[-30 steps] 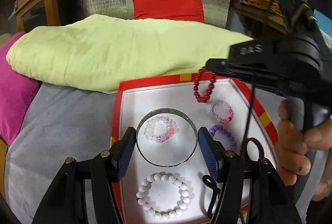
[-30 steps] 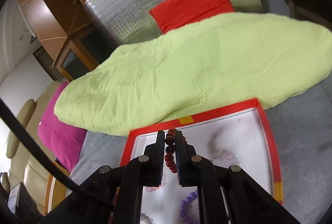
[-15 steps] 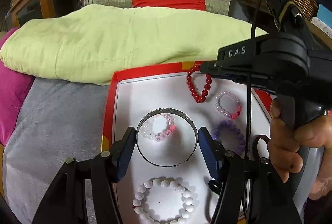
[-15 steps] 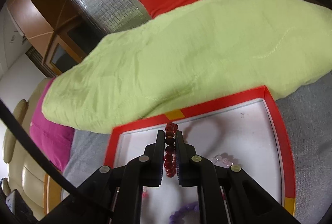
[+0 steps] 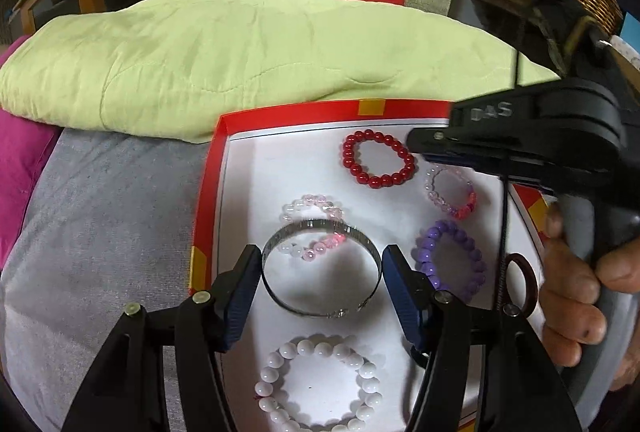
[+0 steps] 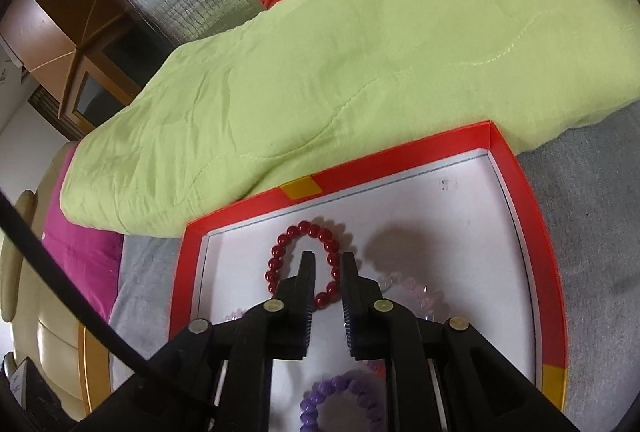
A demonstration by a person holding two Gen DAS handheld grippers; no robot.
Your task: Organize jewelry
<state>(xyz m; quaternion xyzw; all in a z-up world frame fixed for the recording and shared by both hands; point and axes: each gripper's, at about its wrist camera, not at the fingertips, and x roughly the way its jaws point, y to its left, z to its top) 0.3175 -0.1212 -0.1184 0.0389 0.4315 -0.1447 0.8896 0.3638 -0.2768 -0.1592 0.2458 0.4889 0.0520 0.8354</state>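
We are releasing the red bead bracelet (image 6: 304, 264) flat in the red tray (image 6: 536, 216): our right hand-held gripper (image 6: 327, 262) is opening over it, pads clear. Our left hand-held gripper (image 5: 322, 274) clasps the silver bangle (image 5: 320, 268), which likely needs setting down next.

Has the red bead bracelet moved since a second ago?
Yes. The red bead bracelet dropped from hanging to lying flat on the tray floor, near the far red rim.

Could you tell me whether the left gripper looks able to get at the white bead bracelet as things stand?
Probably not directly: the left gripper is shut on the silver bangle, so its jaws are occupied, though the white bead bracelet lies uncovered just below.
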